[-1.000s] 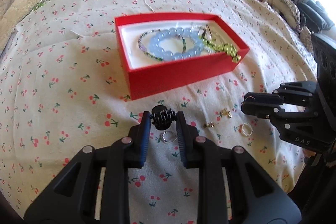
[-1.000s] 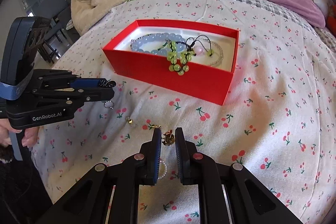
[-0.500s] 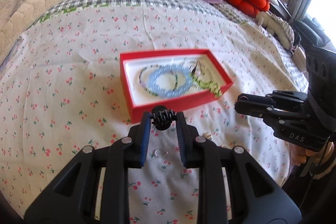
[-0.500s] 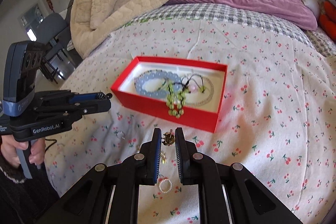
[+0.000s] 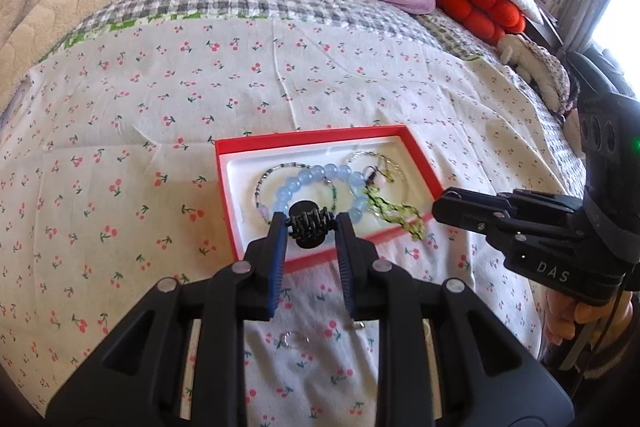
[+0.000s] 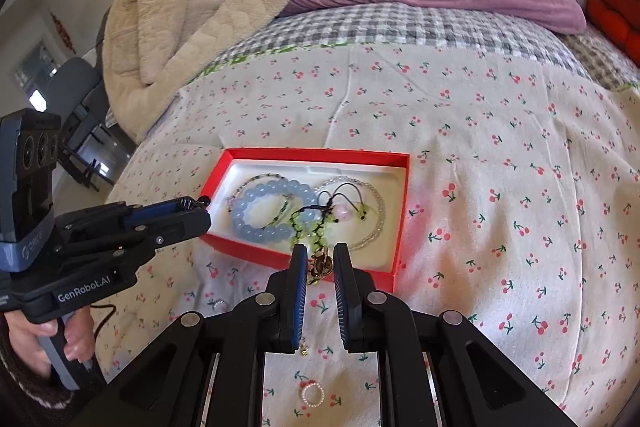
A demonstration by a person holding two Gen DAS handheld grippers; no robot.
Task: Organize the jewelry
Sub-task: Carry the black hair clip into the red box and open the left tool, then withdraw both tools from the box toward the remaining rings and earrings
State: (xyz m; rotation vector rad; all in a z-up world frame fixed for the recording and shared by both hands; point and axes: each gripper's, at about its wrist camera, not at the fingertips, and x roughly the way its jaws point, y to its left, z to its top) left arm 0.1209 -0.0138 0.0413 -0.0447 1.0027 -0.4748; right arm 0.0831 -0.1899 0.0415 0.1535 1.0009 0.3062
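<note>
Meanwhile, the left gripper (image 5: 308,225) is tilting down over the red box (image 5: 256,251) on the bedspread (image 5: 120,131), clamping a black toothed hair clip (image 5: 307,223), while the right gripper (image 6: 320,263) is angling down at the box's near edge, pinching a small gold trinket (image 6: 321,264).

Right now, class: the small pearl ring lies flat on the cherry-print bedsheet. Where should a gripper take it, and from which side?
Take the pearl ring across its beaded band, one finger on either outer edge, coming straight down from above. It lies flat on the soft bedsheet, so no side offers an edge to catch.
</note>
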